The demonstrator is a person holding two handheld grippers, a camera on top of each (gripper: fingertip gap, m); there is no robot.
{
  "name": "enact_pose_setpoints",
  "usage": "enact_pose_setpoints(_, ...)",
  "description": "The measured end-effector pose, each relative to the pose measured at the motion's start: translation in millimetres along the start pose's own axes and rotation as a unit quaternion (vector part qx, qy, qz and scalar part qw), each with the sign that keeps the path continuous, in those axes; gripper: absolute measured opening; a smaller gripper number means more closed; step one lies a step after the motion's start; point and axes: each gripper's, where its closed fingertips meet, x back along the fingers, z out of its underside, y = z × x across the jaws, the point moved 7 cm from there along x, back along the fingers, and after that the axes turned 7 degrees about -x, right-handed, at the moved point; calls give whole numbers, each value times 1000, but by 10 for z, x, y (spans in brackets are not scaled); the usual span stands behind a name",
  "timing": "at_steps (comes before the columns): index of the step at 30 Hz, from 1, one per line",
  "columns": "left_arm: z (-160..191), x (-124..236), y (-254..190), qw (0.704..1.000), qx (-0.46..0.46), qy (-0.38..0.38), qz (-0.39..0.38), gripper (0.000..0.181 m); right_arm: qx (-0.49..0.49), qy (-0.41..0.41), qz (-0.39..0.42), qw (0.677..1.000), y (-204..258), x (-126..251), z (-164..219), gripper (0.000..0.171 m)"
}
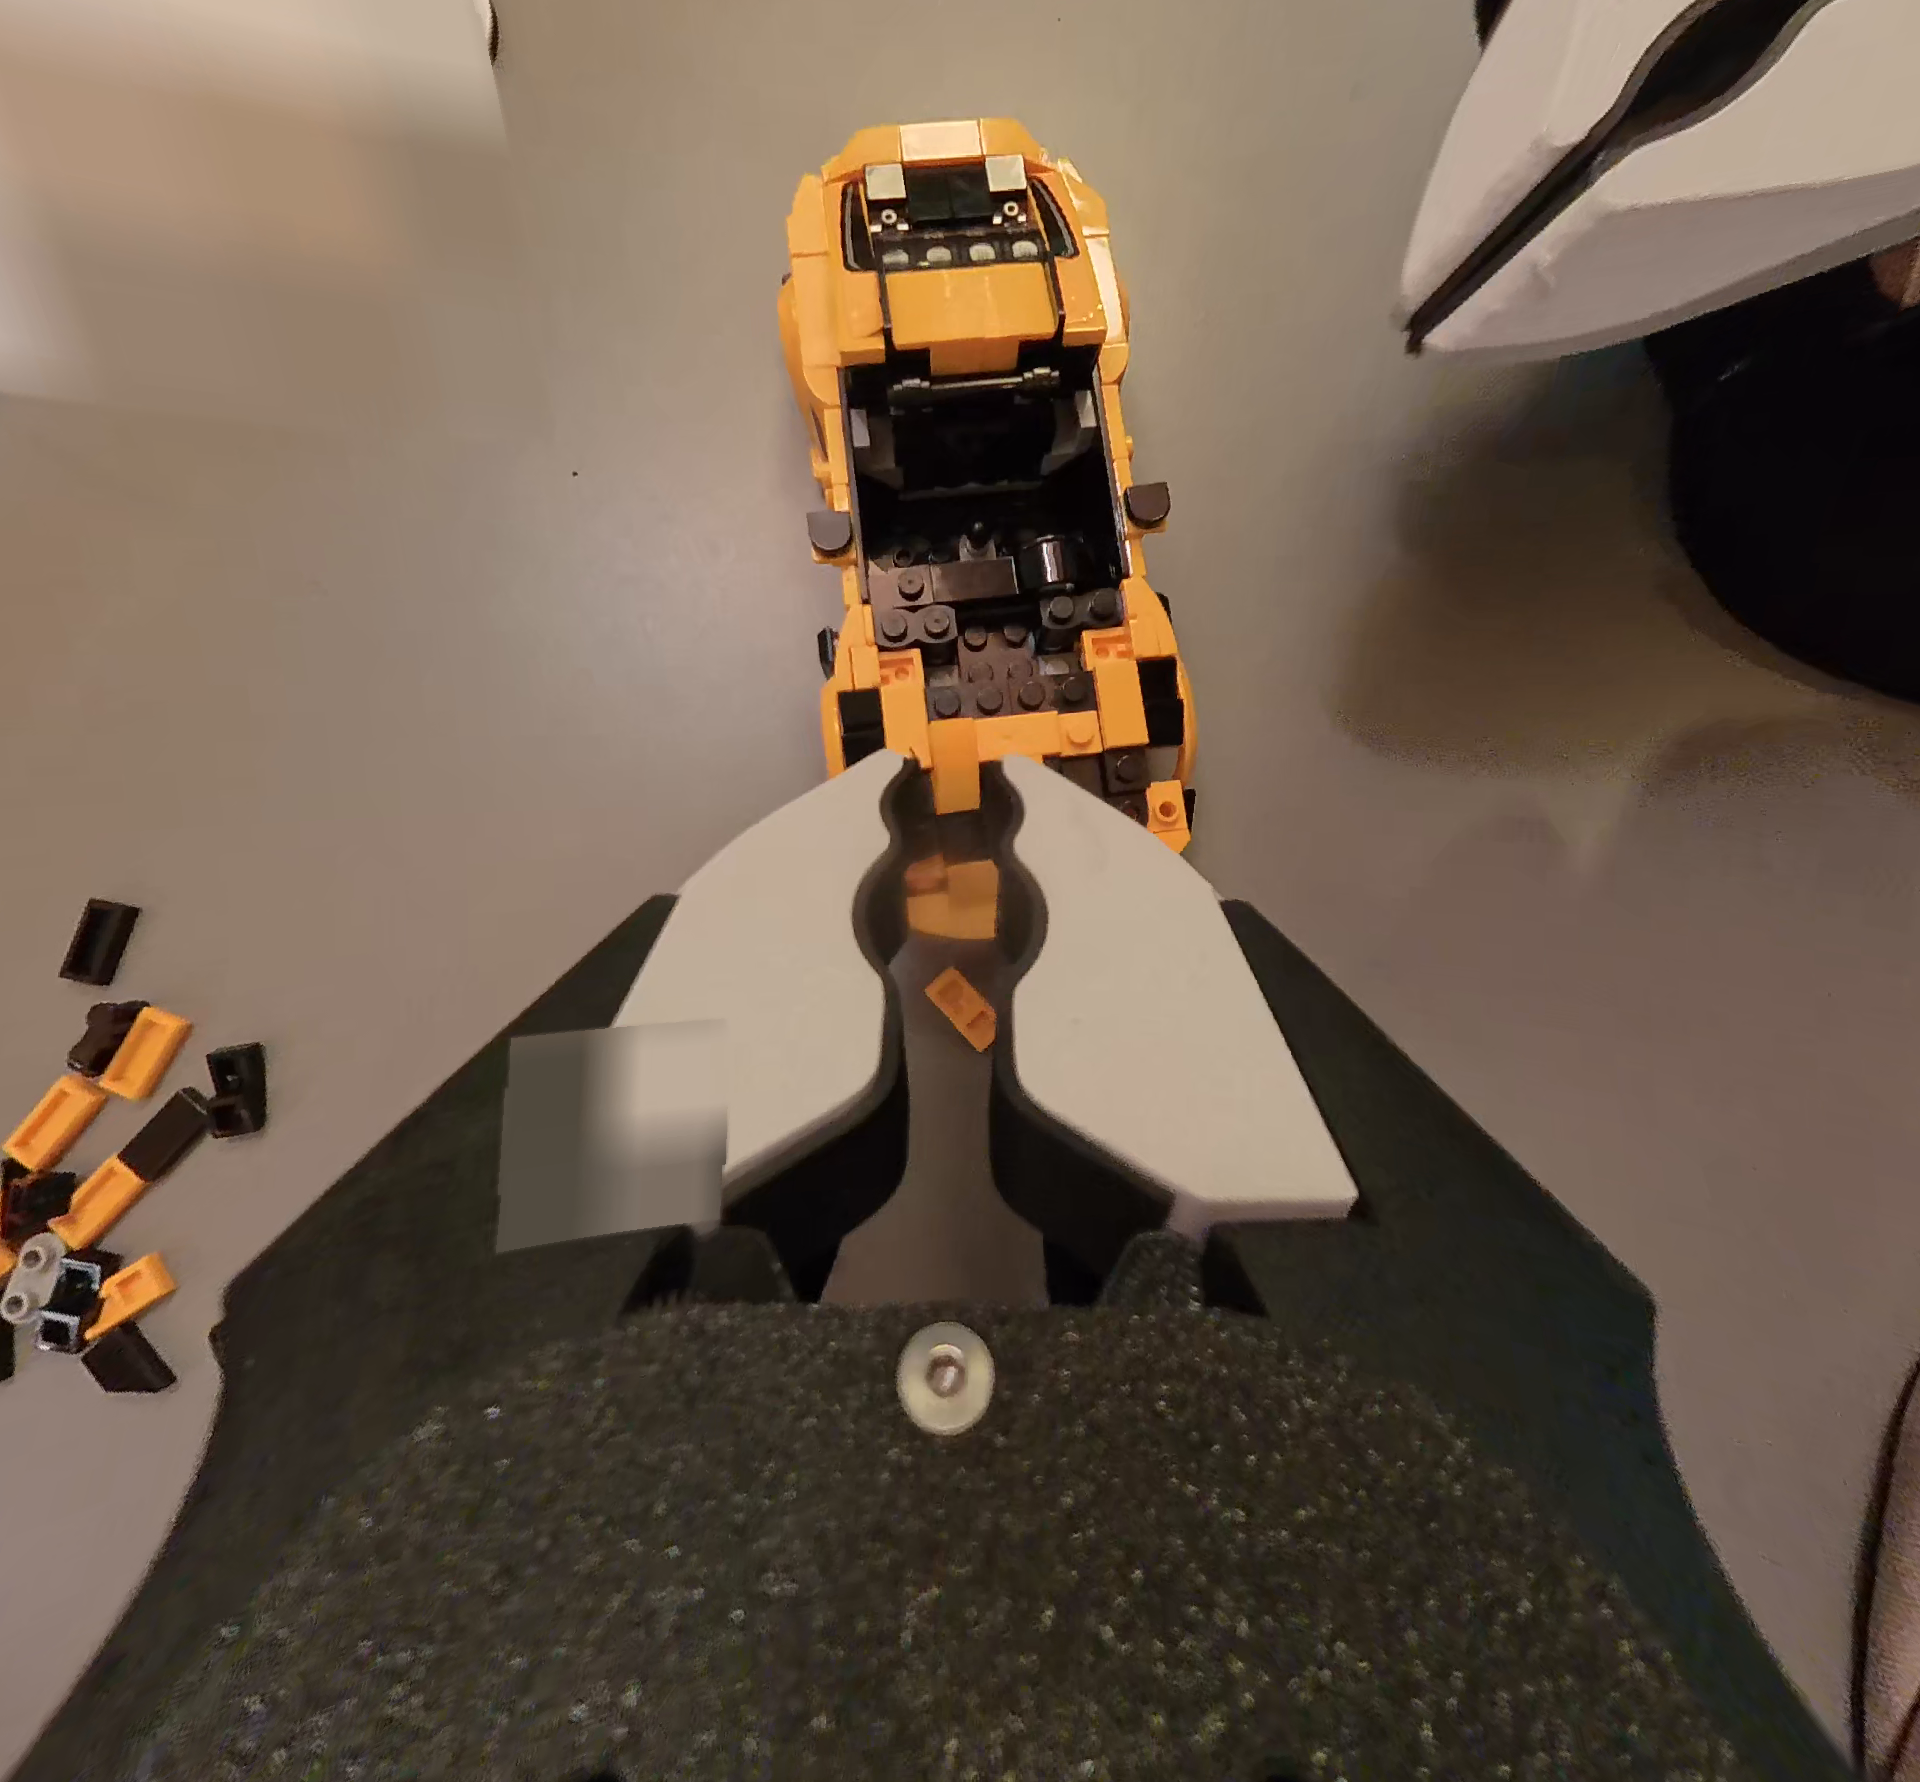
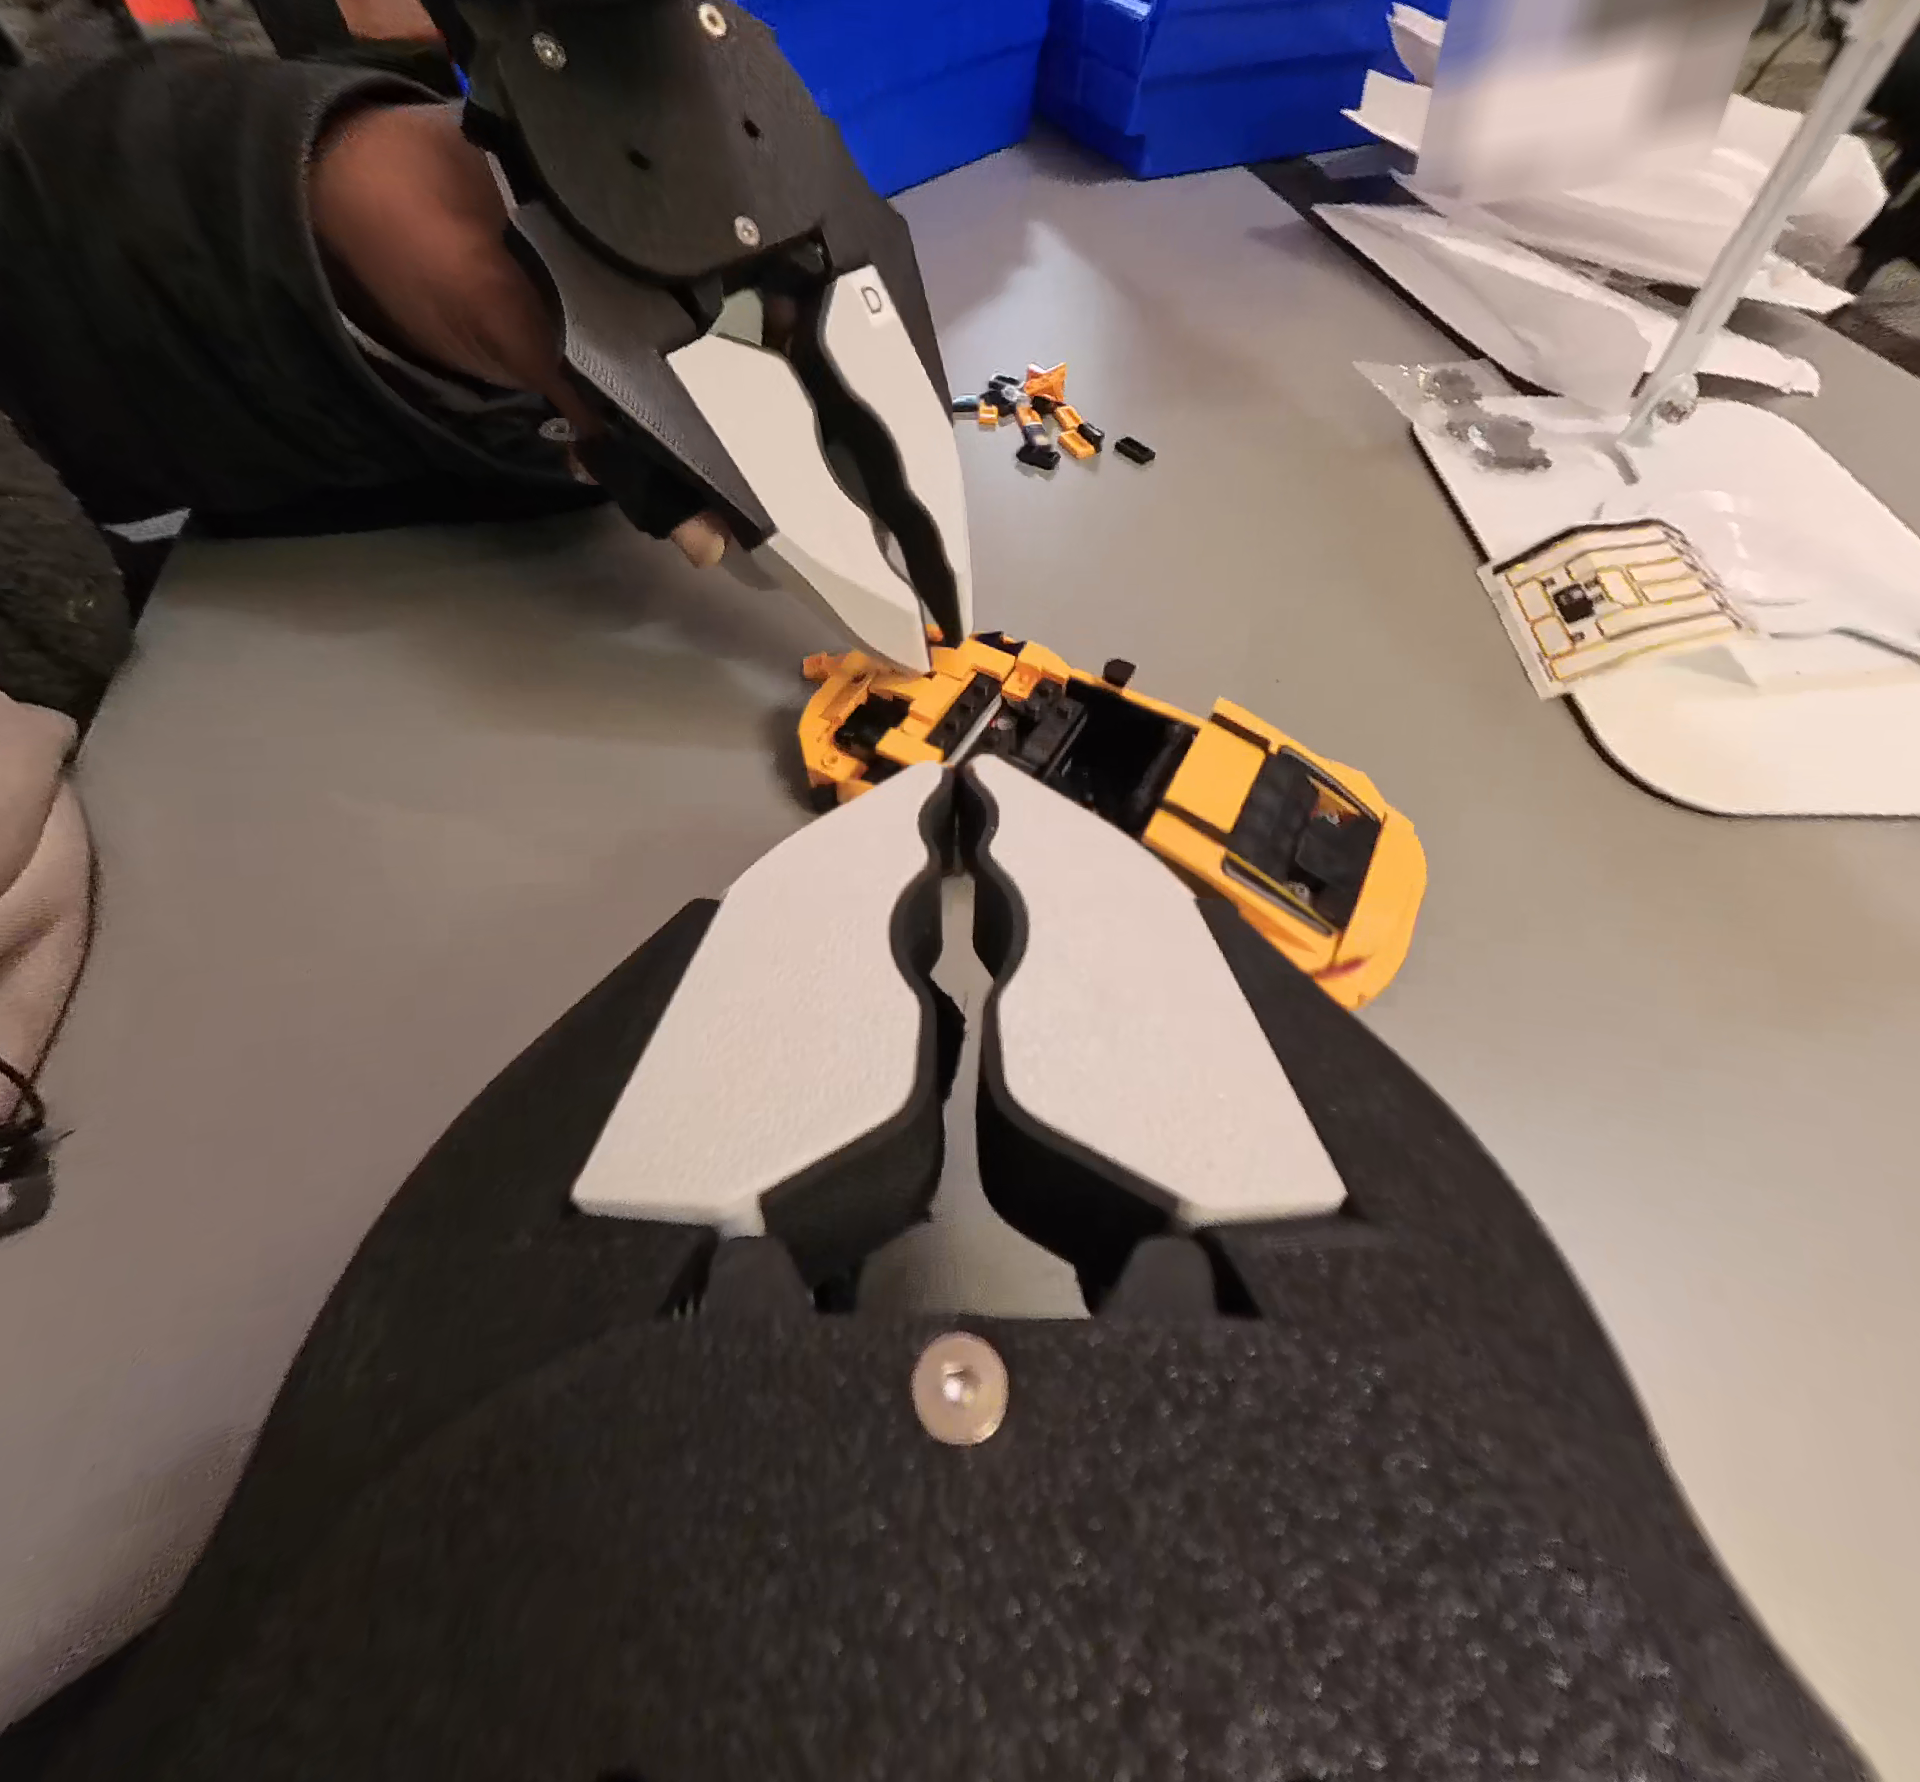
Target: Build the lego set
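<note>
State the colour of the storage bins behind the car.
Blue bins, seen only in the right wrist view.

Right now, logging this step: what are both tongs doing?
Left tongs: shut on an orange piece at the lego car's front.
Right tongs: shut, empty.

Grey table (image 2: 1351,1161) carries the orange lego car (image 2: 1226,797) just ahead of the right fingertips, loose bricks (image 2: 1039,413) farther beyond, blue bins (image 2: 1195,39) at far edge.
</note>
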Motion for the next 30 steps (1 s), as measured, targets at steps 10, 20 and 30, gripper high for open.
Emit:
enact_pose_setpoints(10, 34, 102, 30, 1000, -4, -16, 2, 11, 107, 130, -32, 985, 1, -626, -249, 0)
enact_pose_setpoints(20, 98, 104, 220, 996, -39, -11, 85, 21, 149, 249, -58, 955, -12, -963, -281, 0)
enact_pose_setpoints(30, 139, -93, 373, 984, 4, -52, 173, 28, 115, 294, -56, 947, -66, -1017, -253, 0)
